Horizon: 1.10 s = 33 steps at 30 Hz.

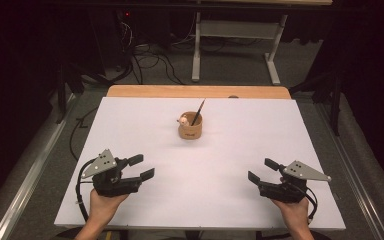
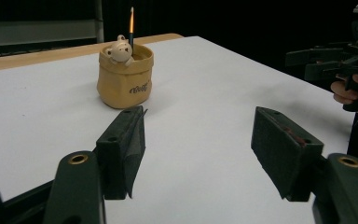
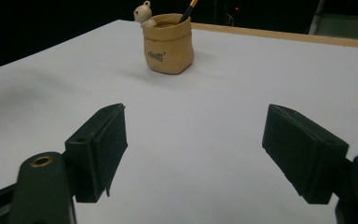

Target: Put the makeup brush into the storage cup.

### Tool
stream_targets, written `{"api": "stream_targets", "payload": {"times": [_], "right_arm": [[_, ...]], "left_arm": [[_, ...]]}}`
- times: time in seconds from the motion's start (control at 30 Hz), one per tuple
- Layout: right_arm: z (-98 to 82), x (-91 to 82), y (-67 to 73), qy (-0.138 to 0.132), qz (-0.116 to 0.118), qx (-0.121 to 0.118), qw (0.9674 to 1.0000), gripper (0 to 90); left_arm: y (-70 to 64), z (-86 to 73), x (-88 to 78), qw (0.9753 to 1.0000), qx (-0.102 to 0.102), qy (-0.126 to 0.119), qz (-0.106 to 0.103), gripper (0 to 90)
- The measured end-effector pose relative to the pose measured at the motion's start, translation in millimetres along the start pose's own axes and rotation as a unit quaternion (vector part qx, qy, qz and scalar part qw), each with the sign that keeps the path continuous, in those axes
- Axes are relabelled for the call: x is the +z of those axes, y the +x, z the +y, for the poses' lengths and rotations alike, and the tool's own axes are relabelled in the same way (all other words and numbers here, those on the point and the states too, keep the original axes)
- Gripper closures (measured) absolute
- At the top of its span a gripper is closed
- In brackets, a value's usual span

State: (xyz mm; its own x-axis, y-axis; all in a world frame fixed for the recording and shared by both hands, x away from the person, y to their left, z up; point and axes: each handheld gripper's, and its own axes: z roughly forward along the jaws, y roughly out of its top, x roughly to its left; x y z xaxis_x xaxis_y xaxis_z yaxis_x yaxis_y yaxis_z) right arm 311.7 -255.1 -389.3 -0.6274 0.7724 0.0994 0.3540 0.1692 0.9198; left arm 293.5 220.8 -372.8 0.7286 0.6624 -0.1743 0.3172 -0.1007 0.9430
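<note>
A small tan sack-shaped pot (image 1: 190,130) with dark lettering on its side and a little pale bear figure (image 1: 183,120) perched on its rim stands upright near the middle of the white bench (image 1: 230,200), toward the far side, holding a dark pencil (image 1: 198,112) that leans up and right.

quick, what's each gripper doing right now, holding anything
left gripper: open, fingers apart, nothing between them
right gripper: open, fingers apart, nothing between them
</note>
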Motion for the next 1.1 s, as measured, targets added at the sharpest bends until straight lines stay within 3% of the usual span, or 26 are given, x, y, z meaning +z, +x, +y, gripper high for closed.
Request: {"api": "stream_targets", "payload": {"times": [0.67, 1.1], "right_arm": [[-1.3, 0.8, -0.5, 0.004, -0.002, 0.003, 1.0, 23.5], [-2.4, 1.5, -0.7, 0.009, -0.004, 0.001, 1.0, 23.5]], "left_arm": [[10.1, -12.4, 7.1, 0.9998, -0.01, 0.012, 0.01, 35.0], [9.6, -17.6, 10.8, 0.9997, -0.01, 0.019, 0.013, 35.1]]}}
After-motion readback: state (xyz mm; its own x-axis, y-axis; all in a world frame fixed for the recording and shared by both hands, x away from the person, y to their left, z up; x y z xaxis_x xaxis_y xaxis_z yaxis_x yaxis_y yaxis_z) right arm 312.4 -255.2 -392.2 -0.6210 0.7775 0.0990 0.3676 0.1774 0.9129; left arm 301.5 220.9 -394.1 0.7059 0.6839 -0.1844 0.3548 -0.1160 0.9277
